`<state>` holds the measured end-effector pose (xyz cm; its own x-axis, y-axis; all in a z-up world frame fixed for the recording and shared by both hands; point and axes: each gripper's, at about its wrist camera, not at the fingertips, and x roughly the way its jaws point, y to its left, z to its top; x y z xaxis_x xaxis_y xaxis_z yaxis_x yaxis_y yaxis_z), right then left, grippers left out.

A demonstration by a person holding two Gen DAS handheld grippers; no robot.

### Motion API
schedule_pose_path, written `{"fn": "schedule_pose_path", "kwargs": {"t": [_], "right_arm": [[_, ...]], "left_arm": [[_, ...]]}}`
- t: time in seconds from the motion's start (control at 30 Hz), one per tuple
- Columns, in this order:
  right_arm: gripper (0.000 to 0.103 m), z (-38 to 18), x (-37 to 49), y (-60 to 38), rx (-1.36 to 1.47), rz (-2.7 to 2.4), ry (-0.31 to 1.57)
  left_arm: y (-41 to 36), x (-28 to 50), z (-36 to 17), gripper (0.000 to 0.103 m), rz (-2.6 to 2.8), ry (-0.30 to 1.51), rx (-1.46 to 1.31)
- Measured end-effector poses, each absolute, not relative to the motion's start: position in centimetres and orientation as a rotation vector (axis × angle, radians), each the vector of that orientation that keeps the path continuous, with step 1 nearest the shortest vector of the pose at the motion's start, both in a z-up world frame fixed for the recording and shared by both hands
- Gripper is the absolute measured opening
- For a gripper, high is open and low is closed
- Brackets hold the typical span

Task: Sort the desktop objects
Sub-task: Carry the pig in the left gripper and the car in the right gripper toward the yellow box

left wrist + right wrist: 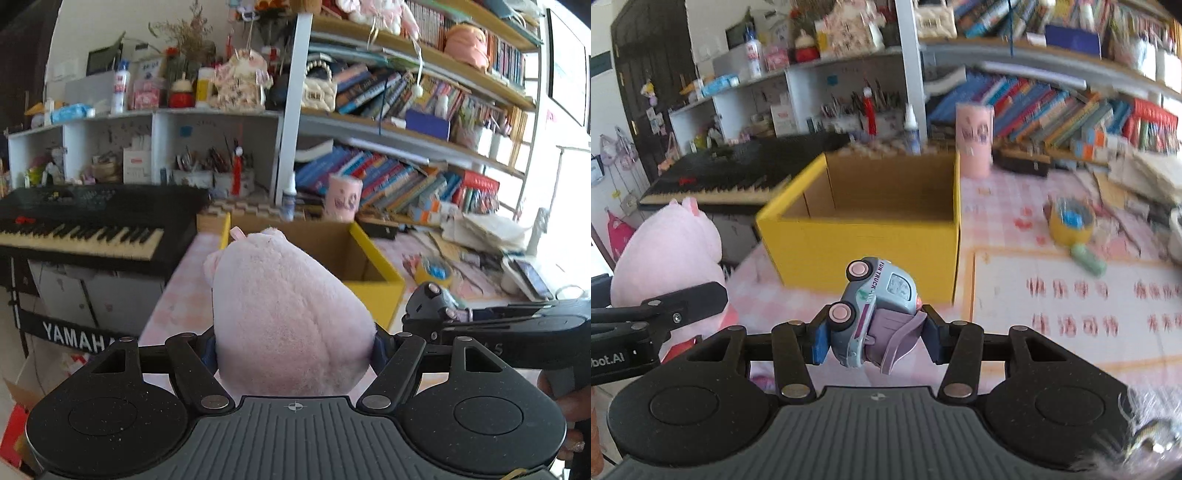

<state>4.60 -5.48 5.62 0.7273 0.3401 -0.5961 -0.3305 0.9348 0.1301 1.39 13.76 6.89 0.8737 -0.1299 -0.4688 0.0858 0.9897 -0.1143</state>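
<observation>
My left gripper (291, 350) is shut on a pink plush pig (284, 314), held above the desk's left edge in front of the open yellow box (373, 291). The pig also shows at the left of the right wrist view (665, 254), with the left gripper's finger across it. My right gripper (875, 332) is shut on a small blue-grey toy truck (875, 306) with pink wheels, tipped on its side, held just before the yellow box (864, 251). The box looks empty inside. The right gripper also shows at the right of the left wrist view (480, 321).
The desk has a pink checked cloth (1004, 221) and a printed mat (1071, 314). A yellow bowl (1071, 221), a green item (1087, 260) and a pink cylinder (973, 140) stand on it. A black keyboard (81, 229) is at the left. Bookshelves (406, 122) stand behind.
</observation>
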Motion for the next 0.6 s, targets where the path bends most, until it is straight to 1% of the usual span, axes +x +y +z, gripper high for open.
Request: {"fn": "schedule_pose_path", "kwargs": {"t": [0.3,0.43,0.6], "right_arm": [[0.046,9.6,10.5,-4.9,0.005,0.383,0.544],[0.046,10.0,14.6,-4.6,-0.031,0.389,0.535],[0.046,9.5,20.9,-4.2,-0.078,0.384,0.566]], "left_arm": [[13.7,8.3,8.7,0.074,-0.087,0.466,-0.065],[13.6,12.2,8.9,0.074,-0.09,0.484,-0.057],[12.4,17.0,7.5,0.074,-0.07,0.547,-0.003]]}}
